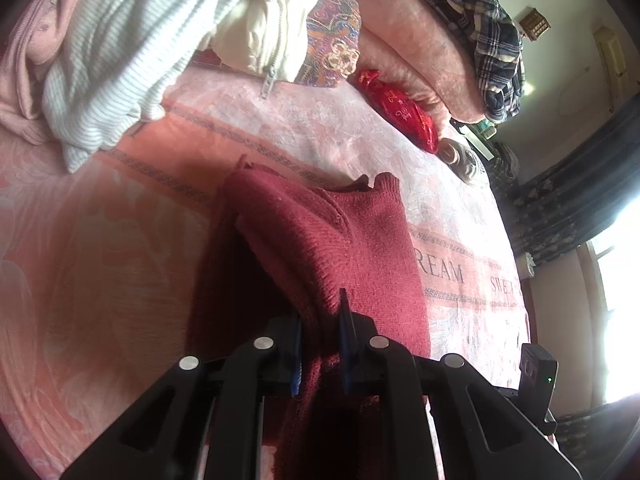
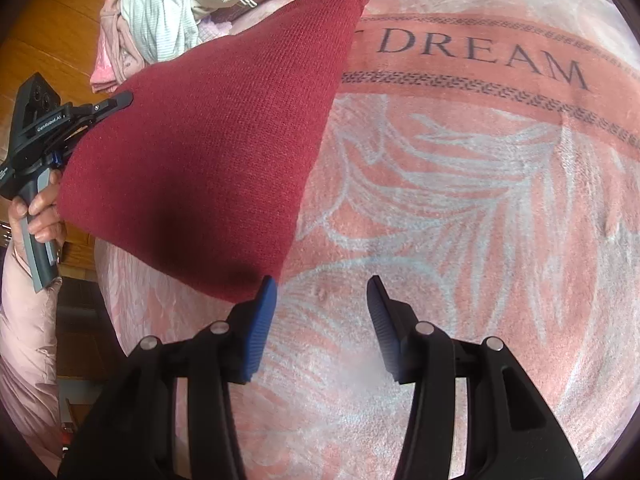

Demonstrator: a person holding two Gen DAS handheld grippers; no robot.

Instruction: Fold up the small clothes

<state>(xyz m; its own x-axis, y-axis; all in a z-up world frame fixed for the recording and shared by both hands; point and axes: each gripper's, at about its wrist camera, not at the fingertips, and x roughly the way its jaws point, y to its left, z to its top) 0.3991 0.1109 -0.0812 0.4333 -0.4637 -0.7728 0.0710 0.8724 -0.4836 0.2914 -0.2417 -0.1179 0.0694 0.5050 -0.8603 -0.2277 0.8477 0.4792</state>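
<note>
Left wrist: left tongs (image 1: 320,344) pinch red knit (image 1: 332,240); right tongs (image 2: 322,320) gape above blanket (image 2: 460,220).

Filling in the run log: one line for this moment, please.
left gripper: shut on dark red knit sweater, lifting one edge | right gripper: open, empty, beside sweater | surface: pink DREAM blanket

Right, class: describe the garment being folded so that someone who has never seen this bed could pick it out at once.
Start at the pink bedspread printed with DREAM. Beside that word lies a dark red knitted garment, one edge lifted in the left gripper; the right gripper is open just past its corner. The heaped clothes behind are pale; it alone is deep red.
</note>
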